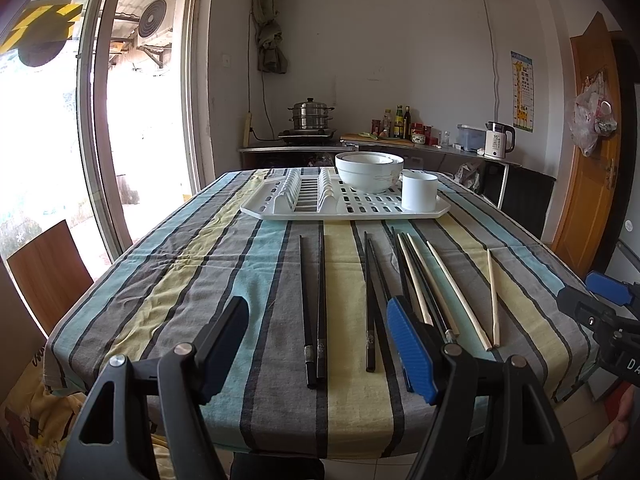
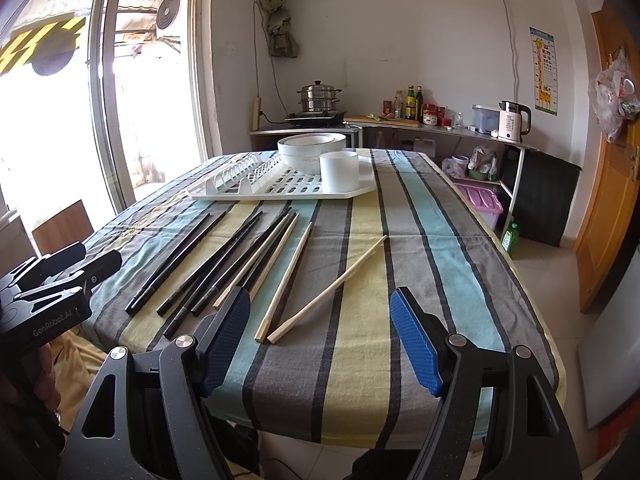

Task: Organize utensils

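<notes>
Several black chopsticks (image 1: 312, 308) lie lengthwise on the striped tablecloth (image 1: 180, 272), with three pale wooden chopsticks (image 1: 456, 292) to their right. Behind them a white drying rack tray (image 1: 344, 210) carries stacked white bowls (image 1: 368, 170) and a white cup (image 1: 419, 192). My left gripper (image 1: 318, 320) hovers open over the near table edge, above the black chopsticks. My right gripper (image 2: 320, 304) is open too, just past the ends of the wooden chopsticks (image 2: 284, 280); the black chopsticks (image 2: 180, 260) lie to its left. Neither gripper holds anything.
A wooden chair (image 1: 48, 272) stands at the table's left by the glass sliding door. Behind the table is a counter with a steamer pot (image 1: 310, 114), bottles and a kettle (image 1: 498, 140). A purple box (image 2: 478, 200) and a green bottle (image 2: 510, 236) sit right of the table.
</notes>
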{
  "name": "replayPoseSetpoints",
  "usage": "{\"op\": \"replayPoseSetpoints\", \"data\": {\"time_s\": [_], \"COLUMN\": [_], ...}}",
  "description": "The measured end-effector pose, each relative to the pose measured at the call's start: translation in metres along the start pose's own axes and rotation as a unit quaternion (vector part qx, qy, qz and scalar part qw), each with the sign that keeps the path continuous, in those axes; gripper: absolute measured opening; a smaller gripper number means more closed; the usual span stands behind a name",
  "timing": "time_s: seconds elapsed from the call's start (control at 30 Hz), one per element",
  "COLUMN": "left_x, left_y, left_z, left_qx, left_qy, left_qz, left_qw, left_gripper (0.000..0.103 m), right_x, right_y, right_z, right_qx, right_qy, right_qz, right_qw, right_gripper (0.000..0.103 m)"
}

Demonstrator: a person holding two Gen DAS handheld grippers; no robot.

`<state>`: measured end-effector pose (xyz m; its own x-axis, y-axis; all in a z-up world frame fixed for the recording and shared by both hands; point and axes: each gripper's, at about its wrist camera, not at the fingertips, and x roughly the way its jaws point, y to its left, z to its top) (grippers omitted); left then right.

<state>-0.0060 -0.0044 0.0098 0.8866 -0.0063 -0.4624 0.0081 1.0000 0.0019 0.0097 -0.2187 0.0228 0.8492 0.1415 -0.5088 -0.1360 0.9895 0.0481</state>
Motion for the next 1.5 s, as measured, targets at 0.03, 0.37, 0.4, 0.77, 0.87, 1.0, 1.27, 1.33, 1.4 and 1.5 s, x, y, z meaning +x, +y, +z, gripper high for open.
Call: {"op": "replayPoseSetpoints", "data": {"time_s": [0.03, 0.37, 0.4, 0.77, 0.87, 1.0, 1.27, 1.33, 1.4, 1.5], "left_x": [0.0007, 0.0012, 0.0011, 0.0011, 0.0009, 0.0006, 0.0005, 0.0002, 0.0002, 0.0003], "left_y": [0.0002, 0.0, 0.0, 0.0007, 0.0009, 0.0017, 0.0013, 0.0011, 0.0013, 0.0013], "left_z": [0.0001, -0.0004, -0.0003, 0.0004, 0.0002, -0.0006, -0.001, -0.0011, -0.0012, -0.0013], "left_qx": [0.0, 0.0, 0.0, -0.001, -0.001, -0.002, -0.003, -0.003, -0.004, -0.004], "left_qy": [0.0, -0.001, -0.001, 0.0, 0.0, 0.001, 0.001, 0.001, 0.001, 0.001], "left_qz": [-0.001, -0.001, -0.001, -0.002, -0.003, -0.004, -0.005, -0.005, -0.005, -0.005], "left_qw": [1.0, 1.0, 1.0, 1.0, 1.0, 1.0, 1.0, 1.0, 1.0, 1.0], "left_gripper": [0.074, 0.074, 0.074, 0.074, 0.074, 0.074, 0.074, 0.074, 0.074, 0.074], "right_x": [-0.0001, -0.0011, -0.0014, -0.0037, -0.0035, -0.0037, -0.0042, -0.0041, -0.0044, -0.0041], "right_y": [-0.0001, -0.0005, -0.0008, 0.001, 0.0013, 0.0012, 0.001, 0.001, 0.0012, 0.001], "right_z": [0.0001, 0.0013, 0.0017, 0.003, 0.0035, 0.0038, 0.0035, 0.0036, 0.0038, 0.0035], "right_qx": [0.0, -0.001, -0.001, -0.002, -0.002, -0.001, -0.001, -0.001, -0.001, -0.001], "right_qy": [0.0, -0.002, -0.002, -0.006, -0.006, -0.006, -0.007, -0.006, -0.006, -0.007], "right_qz": [0.001, 0.0, 0.0, -0.001, -0.001, -0.001, -0.002, -0.001, -0.001, -0.001], "right_qw": [1.0, 1.0, 1.0, 1.0, 1.0, 1.0, 1.0, 1.0, 1.0, 1.0], "right_gripper": [0.073, 0.073, 0.073, 0.073, 0.073, 0.073, 0.073, 0.073, 0.073, 0.073]}}
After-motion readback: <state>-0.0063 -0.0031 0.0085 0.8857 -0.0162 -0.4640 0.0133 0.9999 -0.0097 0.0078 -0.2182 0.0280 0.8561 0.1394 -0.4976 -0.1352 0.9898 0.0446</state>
